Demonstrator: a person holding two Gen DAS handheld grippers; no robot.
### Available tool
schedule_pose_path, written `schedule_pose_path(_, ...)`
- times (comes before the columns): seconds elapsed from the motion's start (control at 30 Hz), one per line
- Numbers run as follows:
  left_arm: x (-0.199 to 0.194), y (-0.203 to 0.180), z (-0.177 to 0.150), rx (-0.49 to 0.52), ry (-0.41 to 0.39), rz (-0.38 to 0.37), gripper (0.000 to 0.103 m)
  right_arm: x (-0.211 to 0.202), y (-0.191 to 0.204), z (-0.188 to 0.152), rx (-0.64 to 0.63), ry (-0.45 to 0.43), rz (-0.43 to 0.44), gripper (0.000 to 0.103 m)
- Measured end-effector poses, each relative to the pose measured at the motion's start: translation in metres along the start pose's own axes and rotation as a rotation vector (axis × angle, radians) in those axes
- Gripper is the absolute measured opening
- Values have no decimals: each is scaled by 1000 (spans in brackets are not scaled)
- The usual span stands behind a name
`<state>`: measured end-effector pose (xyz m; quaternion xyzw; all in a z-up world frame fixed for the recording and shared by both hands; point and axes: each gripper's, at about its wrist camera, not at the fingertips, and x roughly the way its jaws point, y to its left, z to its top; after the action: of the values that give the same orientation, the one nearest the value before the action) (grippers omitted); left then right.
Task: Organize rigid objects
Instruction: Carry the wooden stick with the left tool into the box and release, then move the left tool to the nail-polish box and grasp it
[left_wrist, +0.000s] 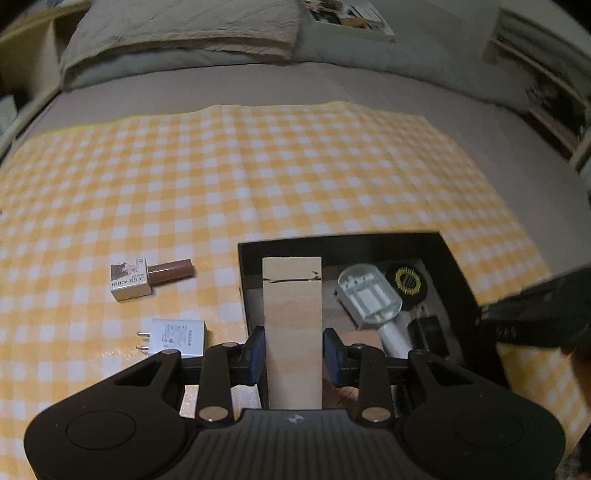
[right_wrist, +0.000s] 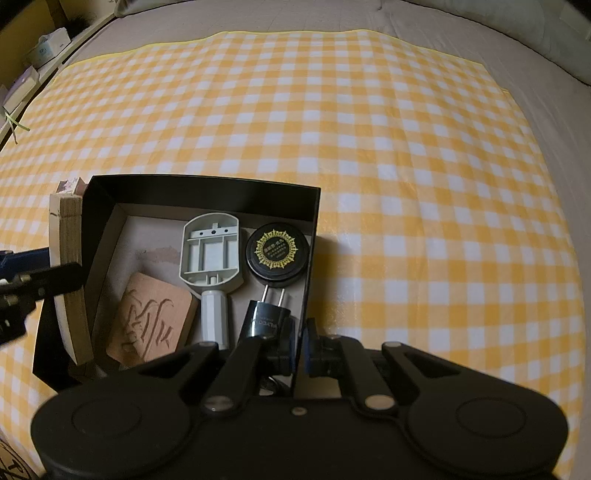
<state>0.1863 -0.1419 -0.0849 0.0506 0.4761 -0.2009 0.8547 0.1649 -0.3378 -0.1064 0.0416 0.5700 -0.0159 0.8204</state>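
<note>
The wooden block (left_wrist: 291, 332) stands on end between the blue pads of the left gripper (left_wrist: 293, 354), which clamp its two long sides; its far end reaches over the left wall of the black box (right_wrist: 207, 192). From the right wrist view the block sits right against the outside of that left wall, tilted. Inside the box lie a carved brown slab (right_wrist: 151, 317), a grey handled piece (right_wrist: 210, 254), a round black tin (right_wrist: 277, 254) and a black plug (right_wrist: 267, 317). The right gripper (right_wrist: 300, 347) is pinched on the box's right wall near the near corner. On the checked cloth (left_wrist: 258, 177), left of the box, lie a gel polish bottle (left_wrist: 147, 278) and a white charger (left_wrist: 177, 338), well apart from the block.
</note>
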Motion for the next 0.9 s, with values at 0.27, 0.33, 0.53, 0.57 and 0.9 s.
schedule_pose_path(0.27, 2, -6, -6, 22, 21, -18, 54, -1, 0, 0, -2, 6, -8, 5)
schedule_pose_path(0.33, -3, -7, -7, 19, 18, -32, 59, -1, 4, 1, -3, 7, -8, 5)
schedule_pose_path(0.53, -25, -7, -8, -2, -4, -87, 75, 0, 3, 1, -2, 7, -8, 5)
schedule_pose_path(0.57, -29, -6, -8, -4, -13, -95, 80, 0, 3, 1, -2, 7, -9, 5)
schedule_pose_path(0.9, -63, 27, 8, -90, -132, -86, 96, -1, 2, 1, 4, 11, -7, 5)
